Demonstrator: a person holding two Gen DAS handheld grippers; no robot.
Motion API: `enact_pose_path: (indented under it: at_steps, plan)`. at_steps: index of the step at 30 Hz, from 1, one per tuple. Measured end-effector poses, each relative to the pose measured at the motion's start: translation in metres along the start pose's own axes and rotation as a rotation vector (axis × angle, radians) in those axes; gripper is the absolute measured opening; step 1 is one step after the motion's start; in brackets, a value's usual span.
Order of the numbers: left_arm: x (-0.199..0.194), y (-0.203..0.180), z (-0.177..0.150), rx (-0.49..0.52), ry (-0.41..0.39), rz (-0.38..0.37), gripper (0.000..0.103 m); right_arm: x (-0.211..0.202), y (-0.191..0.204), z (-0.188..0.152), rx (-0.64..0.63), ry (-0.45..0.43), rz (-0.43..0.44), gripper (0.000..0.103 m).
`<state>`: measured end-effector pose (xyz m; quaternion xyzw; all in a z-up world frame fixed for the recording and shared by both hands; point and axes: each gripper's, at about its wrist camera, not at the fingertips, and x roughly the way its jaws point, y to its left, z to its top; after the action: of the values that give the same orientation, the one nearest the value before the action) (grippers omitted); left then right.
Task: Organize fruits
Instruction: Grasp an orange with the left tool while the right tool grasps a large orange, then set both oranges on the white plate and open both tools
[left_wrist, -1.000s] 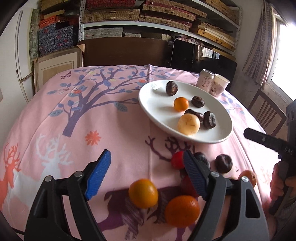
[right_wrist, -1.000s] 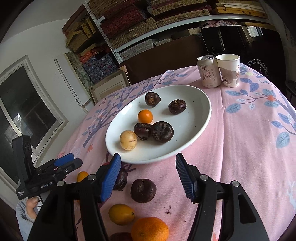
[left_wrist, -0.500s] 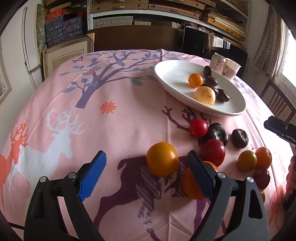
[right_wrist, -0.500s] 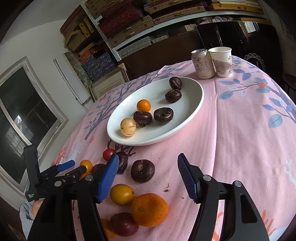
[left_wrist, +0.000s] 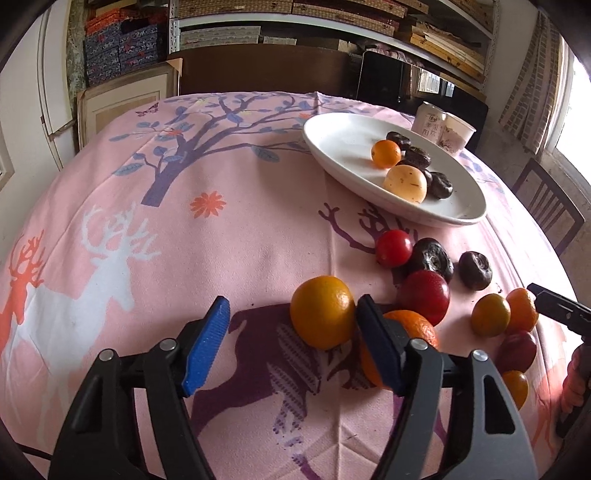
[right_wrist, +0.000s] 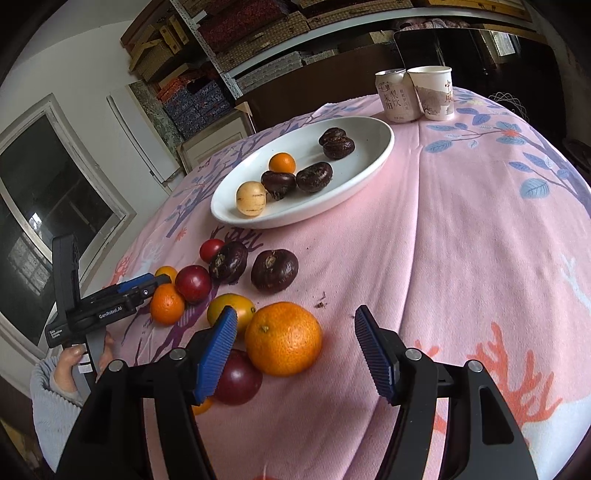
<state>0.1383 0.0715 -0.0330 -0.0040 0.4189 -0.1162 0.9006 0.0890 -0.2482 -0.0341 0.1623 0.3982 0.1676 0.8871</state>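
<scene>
Lower centre of the right wrist view: large orange (right_wrist: 283, 338), lying on the pink cloth of the worktop (right_wrist: 461, 258), between the spread jaws of the right gripper (right_wrist: 295, 354) but nearer the left one, not yet touched. Round, firm, pebbled skin; judged moderately heavy for its size, apt to roll if nudged off-centre; best taken across its widest girth with the pads level. Beside it, lower left: dark red plum (right_wrist: 236, 378), smooth and likely slippery, partly behind the jaw; yellow fruit (right_wrist: 231, 310) just beyond. Left of frame: small orange (right_wrist: 167, 303), red plum (right_wrist: 192, 283), cherry tomato (right_wrist: 211, 249), two dark wrinkled fruits (right_wrist: 228, 261) (right_wrist: 274, 270), probably soft and easily bruised. Upper centre: white plate (right_wrist: 369, 162), already carrying six fruits, room left on its near side. Lower centre of the left wrist view: left gripper (left_wrist: 291, 343), jaws wide apart and holding nothing; a yellow-orange fruit (left_wrist: 322, 312) sits against the inner face of the right-hand jaw, off-centre in the gap. Upper right of that view: can (left_wrist: 428, 118) and paper cup (left_wrist: 456, 133), touching, behind the plate. Sorting judged partly done; most loose fruit remains on the cloth.
</scene>
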Motion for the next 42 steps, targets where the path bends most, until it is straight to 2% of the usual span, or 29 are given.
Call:
enact_pose_path:
  at_steps: [4, 5, 6, 10, 13, 16, 20, 26, 28, 31, 35, 42]
  plan:
    - [0.005, 0.011, 0.001, -0.061, 0.026, -0.069, 0.068, 0.005, 0.000, -0.003, -0.002, 0.031, 0.007, 0.067]
    - [0.005, 0.010, 0.001, -0.059, 0.024, -0.074, 0.065, 0.006, 0.000, -0.003, -0.002, 0.038, 0.009, 0.066]
    - [0.004, 0.008, 0.001, -0.053, 0.019, -0.085, 0.057, 0.007, 0.000, -0.004, -0.003, 0.045, 0.010, 0.064]
    - [0.000, 0.001, 0.002, -0.029, -0.008, -0.091, 0.041, 0.013, 0.004, -0.007, -0.019, 0.078, 0.040, 0.048]
    - [0.004, -0.004, 0.001, -0.019, 0.006, -0.113, 0.037, 0.014, 0.004, -0.007, -0.017, 0.078, 0.044, 0.048]
    - [0.003, -0.007, 0.001, -0.015, 0.005, -0.132, 0.037, 0.014, 0.004, -0.006, -0.017, 0.075, 0.047, 0.047]
    - [0.002, -0.004, 0.001, -0.023, -0.007, -0.091, 0.036, 0.011, 0.004, -0.004, -0.016, 0.057, 0.049, 0.046]
    - [-0.013, 0.006, 0.013, -0.070, -0.079, -0.076, 0.036, -0.003, -0.003, 0.004, 0.017, -0.023, 0.032, 0.046]
    - [-0.015, 0.004, 0.027, -0.078, -0.093, -0.081, 0.036, -0.004, -0.004, 0.015, 0.031, -0.045, 0.037, 0.046]
    - [-0.012, -0.015, 0.052, -0.029, -0.111, -0.065, 0.036, -0.002, 0.000, 0.041, 0.032, -0.072, 0.024, 0.046]
    - [0.004, -0.046, 0.080, 0.029, -0.115, -0.072, 0.036, 0.020, 0.008, 0.076, 0.028, -0.082, -0.017, 0.046]
    - [0.044, -0.068, 0.100, 0.056, -0.072, -0.087, 0.036, 0.056, 0.006, 0.100, 0.036, -0.086, -0.044, 0.046]
